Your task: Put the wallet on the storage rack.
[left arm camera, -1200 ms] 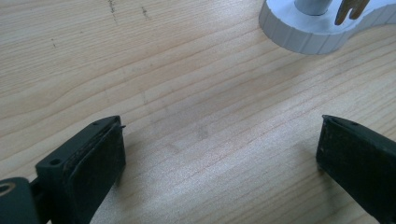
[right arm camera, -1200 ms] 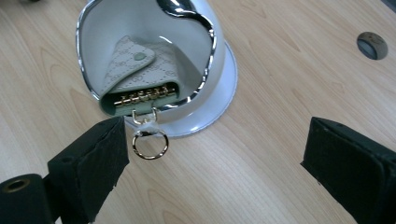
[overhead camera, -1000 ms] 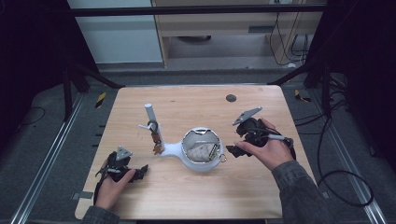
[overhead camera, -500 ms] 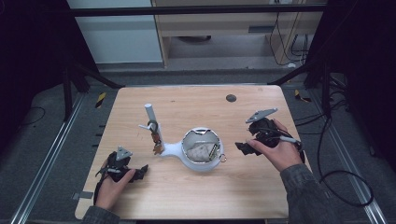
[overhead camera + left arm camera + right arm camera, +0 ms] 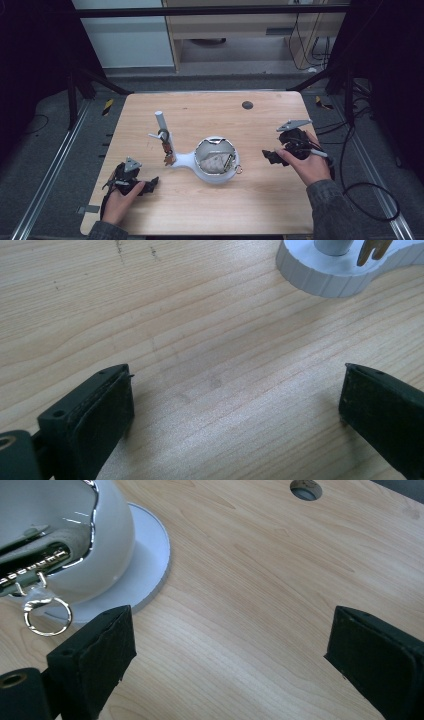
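Bare wooden table (image 5: 210, 210) inside a dark frame, cables on the floor to the sides. Right gripper (image 5: 270, 156) has both jaws spread wide with nothing between them, low over the wood; its jaws just opened a touch further. Just ahead of its one jaw sits the white bowl (image 5: 75, 540) on its flat white stand base (image 5: 145, 560), a gold chain (image 5: 35, 567) draped over the rim and a gold ring (image 5: 47, 616) dangling outside the bowl, near that jaw's tip. Left gripper (image 5: 150, 183) also spread, empty, resting on the table, with the stand's ribbed foot (image 5: 330, 275) well ahead of it and to the side; the white post (image 5: 161, 125) with hanging jewellery rises from that foot.

Risks, judged: the ring hangs off the rim, so a jaw brushing it may drag the whole chain out onto the table. The bowl looks light and glossy; a sideways knock from the open jaw could slide or tip the stand, shaking pieces off the post. A thin chain is likely to slip between the pads if pinched loosely.
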